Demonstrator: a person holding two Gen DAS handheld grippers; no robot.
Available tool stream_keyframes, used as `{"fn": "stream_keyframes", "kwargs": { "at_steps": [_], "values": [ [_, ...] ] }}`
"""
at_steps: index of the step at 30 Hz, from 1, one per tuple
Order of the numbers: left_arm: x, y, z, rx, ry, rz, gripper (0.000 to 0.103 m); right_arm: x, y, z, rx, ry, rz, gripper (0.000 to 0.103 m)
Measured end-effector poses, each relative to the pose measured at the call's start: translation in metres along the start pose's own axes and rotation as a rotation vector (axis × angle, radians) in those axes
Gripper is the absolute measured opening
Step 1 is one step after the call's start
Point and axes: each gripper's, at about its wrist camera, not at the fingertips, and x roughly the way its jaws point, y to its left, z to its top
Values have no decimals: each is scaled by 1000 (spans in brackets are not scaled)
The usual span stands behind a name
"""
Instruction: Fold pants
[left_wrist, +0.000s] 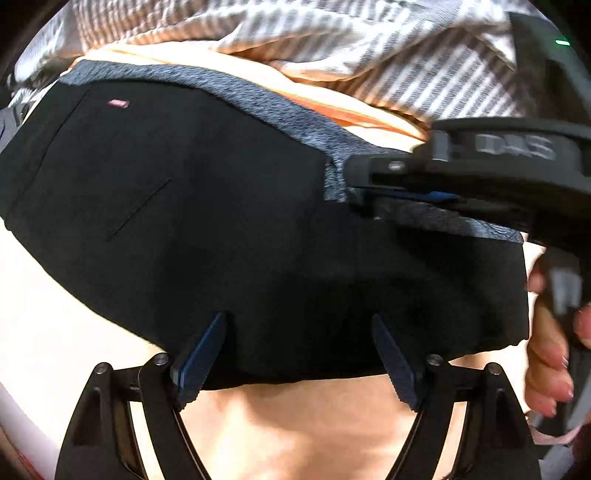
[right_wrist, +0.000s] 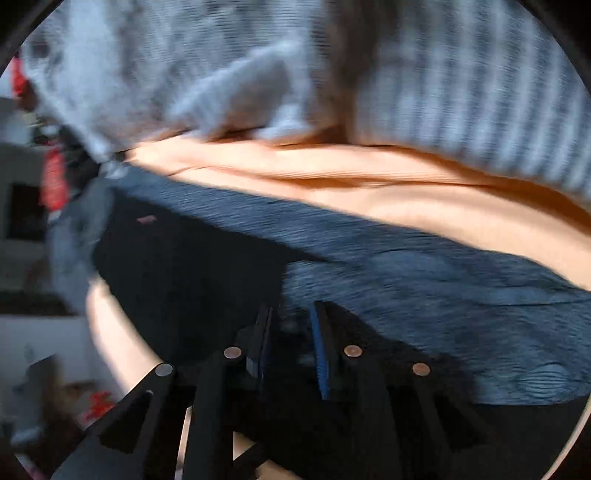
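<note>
Black pants (left_wrist: 229, 221) lie folded on the peach sheet (left_wrist: 314, 424); the right gripper (left_wrist: 369, 195) pinches their grey waistband (left_wrist: 258, 99), the left gripper (left_wrist: 299, 354) gapes at the near fold; smooth evenly, keeping edges aligned

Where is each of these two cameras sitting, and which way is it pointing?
Left wrist: sits on the left gripper, looking forward over the black pants; its open fingers, the right gripper and a hand show.
Right wrist: sits on the right gripper, looking along the grey waistband; only its near-closed fingers show.
Shared: pants, waistband, peach sheet, striped fabric.
</note>
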Motion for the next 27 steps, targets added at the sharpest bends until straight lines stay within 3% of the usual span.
{"fn": "stream_keyframes", "kwargs": {
  "at_steps": [2,7,9,13,17,19,21,27],
  "values": [
    [-4,2,0,5,-4,25,82,-11,5,-7,0,-16,-35,25],
    [-15,8,-2,9,-15,56,82,-47,-7,-37,99,-65,-160,48],
    [-16,8,0,9,-14,60,82,-61,-13,-53,105,-79,-215,52],
    [-20,10,2,6,-17,65,82,-60,-21,-75,100,-58,-315,68],
    [-25,11,-3,-1,-21,72,82,-43,-31,-87,134,-34,-337,69],
    [-27,13,-6,-4,-19,80,82,-37,-26,-84,112,-27,-341,82],
    [-31,17,-9,-8,-19,83,82,-31,-18,-81,90,-5,-380,86],
    [-37,43,-14,-89,-7,15,82,-41,-6,-90,109,-7,-382,86]
  ]
}}
